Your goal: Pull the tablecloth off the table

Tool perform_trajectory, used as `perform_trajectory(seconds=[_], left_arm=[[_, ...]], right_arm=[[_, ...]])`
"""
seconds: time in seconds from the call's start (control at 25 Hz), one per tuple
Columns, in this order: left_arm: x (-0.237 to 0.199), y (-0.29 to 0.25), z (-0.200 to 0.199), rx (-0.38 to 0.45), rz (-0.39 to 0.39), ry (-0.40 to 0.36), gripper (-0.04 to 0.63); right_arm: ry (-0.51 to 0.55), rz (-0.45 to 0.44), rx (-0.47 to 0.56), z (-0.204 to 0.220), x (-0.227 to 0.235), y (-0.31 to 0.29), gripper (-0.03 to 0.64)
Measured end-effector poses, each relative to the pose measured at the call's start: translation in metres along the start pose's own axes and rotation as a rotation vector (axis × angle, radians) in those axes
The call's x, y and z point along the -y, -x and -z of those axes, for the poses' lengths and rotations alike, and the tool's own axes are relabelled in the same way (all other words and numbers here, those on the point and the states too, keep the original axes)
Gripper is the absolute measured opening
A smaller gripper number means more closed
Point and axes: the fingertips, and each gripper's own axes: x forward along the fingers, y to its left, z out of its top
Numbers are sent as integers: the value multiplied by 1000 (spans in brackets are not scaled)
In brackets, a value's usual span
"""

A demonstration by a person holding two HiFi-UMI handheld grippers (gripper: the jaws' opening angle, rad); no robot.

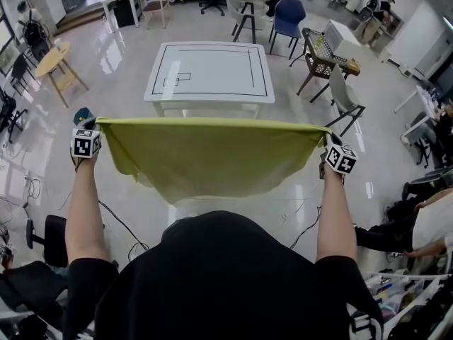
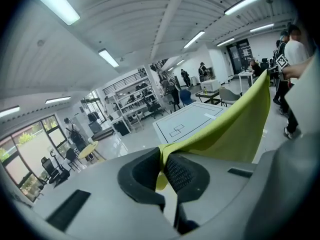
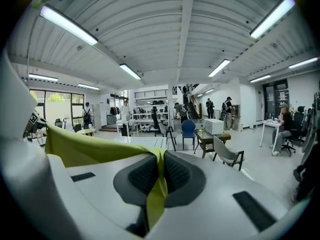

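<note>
A: Your left gripper (image 2: 163, 170) has its fingers (image 2: 184, 174) clamped shut on one top corner of the yellow-green fabric tablecloth (image 1: 205, 154), with the cloth pinched right between the pads

B: Same on your right gripper (image 3: 161, 173): its fingers (image 3: 177, 171) are closed on the opposite corner, and a tail of cloth hangs below the pads

A: So from each set of fingers the cloth runs inward, toward your other hand. Its long axis is the taut top edge, lying left to right in front of you in the head view. The rest drapes down from that edge, the lower hem sagging in the middle

B: It's up in the air between you and the white rectangular tabletop with black line markings (image 1: 209, 69). That sits bare beyond the cloth, and nothing I can see of the cloth touches it

A: Neither hand is nearer. You hold both corners about level, each the same way out from your body. I'd judge the pull itself as done

B: The sheet faces flat toward the table, so for any next move I'd shift both hands together, or that top edge will likely slacken
</note>
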Motion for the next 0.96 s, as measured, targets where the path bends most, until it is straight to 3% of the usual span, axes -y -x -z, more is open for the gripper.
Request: perform_trajectory(seconds=[0.96], left_arm=[[-6,-15,10,-24,26,19,23]], right_arm=[[-18,-1,1,-11,-10,-6,17]])
